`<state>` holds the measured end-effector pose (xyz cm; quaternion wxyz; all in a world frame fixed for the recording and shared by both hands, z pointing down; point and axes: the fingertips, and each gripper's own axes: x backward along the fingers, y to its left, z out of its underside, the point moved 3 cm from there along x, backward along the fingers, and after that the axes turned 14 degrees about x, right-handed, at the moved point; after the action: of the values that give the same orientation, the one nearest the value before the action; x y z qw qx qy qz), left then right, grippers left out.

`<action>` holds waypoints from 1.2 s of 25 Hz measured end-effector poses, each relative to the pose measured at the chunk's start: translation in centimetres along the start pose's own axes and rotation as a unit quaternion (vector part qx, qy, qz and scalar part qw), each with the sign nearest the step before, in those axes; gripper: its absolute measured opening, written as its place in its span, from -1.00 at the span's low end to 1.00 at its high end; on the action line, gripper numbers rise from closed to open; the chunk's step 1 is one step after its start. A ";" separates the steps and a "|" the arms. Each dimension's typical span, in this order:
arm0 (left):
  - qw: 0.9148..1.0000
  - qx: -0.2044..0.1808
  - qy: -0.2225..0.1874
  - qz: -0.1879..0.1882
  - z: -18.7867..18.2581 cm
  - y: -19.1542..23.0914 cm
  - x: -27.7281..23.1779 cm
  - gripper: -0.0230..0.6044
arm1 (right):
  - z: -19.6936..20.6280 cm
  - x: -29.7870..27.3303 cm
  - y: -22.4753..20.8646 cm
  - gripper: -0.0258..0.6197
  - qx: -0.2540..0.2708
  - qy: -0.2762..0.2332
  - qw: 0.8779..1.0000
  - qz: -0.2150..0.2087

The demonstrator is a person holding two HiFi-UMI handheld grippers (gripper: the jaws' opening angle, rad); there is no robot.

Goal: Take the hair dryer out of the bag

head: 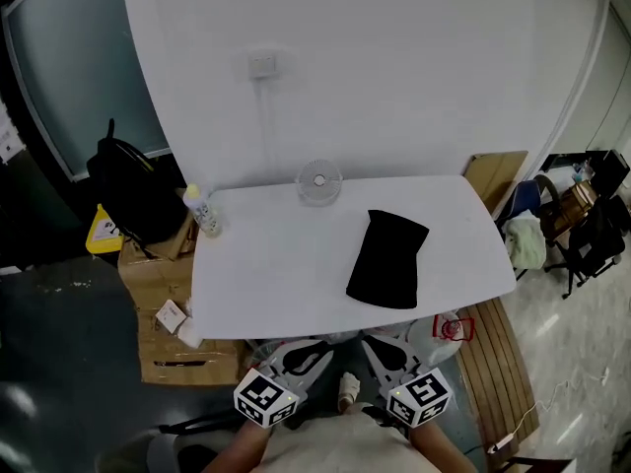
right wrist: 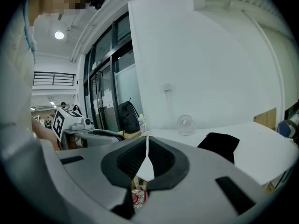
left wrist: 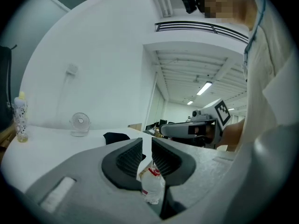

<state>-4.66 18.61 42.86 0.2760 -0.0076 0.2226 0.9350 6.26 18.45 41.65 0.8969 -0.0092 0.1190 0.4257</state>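
Head view: both grippers held low at the near side, short of the near edge of the worktop (head: 276, 264), pointing toward it and angled slightly toward each other.

Left gripper (head: 314, 351): jaws noted slightly spread in the left gripper view, with a narrow gap between the ribbed pads and nothing in it. A clear plastic bottle (left wrist: 152, 185) with a red label is seen below and beyond the gap, not between the pads.

Right gripper (head: 378, 351): jaws pressed together in the right gripper view, pads meeting along a thin line, nothing pinched.

Task item: a black bag (head: 387, 259) is recorded lying flat on the worktop, right of centre, its far end a little wider than its near end. It lies well apart from both grippers and is touched by neither. The hair dryer itself is not seen in any view; whether it is inside the bag cannot be told.

Other items on the worktop: a small white fan (head: 318, 181) standing upright at the far edge near the middle; a small bottle (head: 204, 210) with a yellow cap at the far left corner.

Surroundings: a wall socket (head: 262, 64) on the white wall beyond the fan. A black backpack (head: 133, 185) and a yellow sign (head: 102, 231) are noted left of the worktop, with cardboard boxes (head: 168, 348) on the floor nearer. Wooden slats (head: 493, 363) are noted at the near right
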 end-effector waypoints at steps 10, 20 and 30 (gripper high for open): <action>1.000 0.013 0.010 -0.012 -3.0 3.8 -6.9 -0.71 | -0.4 -4.1 -7.2 -0.85 -0.002 0.012 1.000 -0.028; 0.999 -0.007 0.021 -0.031 -5.2 7.0 -14.8 -0.71 | -0.1 -7.0 -15.6 -0.54 0.018 0.029 0.999 -0.041; 0.998 -0.026 0.042 -0.034 -7.2 11.3 -21.1 -0.71 | 1.7 -9.8 -22.4 -0.52 0.008 0.051 0.999 0.001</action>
<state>6.55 -3.66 43.86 0.2979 -0.0616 0.2090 0.9294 17.82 -3.06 43.53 0.8895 -0.0240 0.1678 0.4243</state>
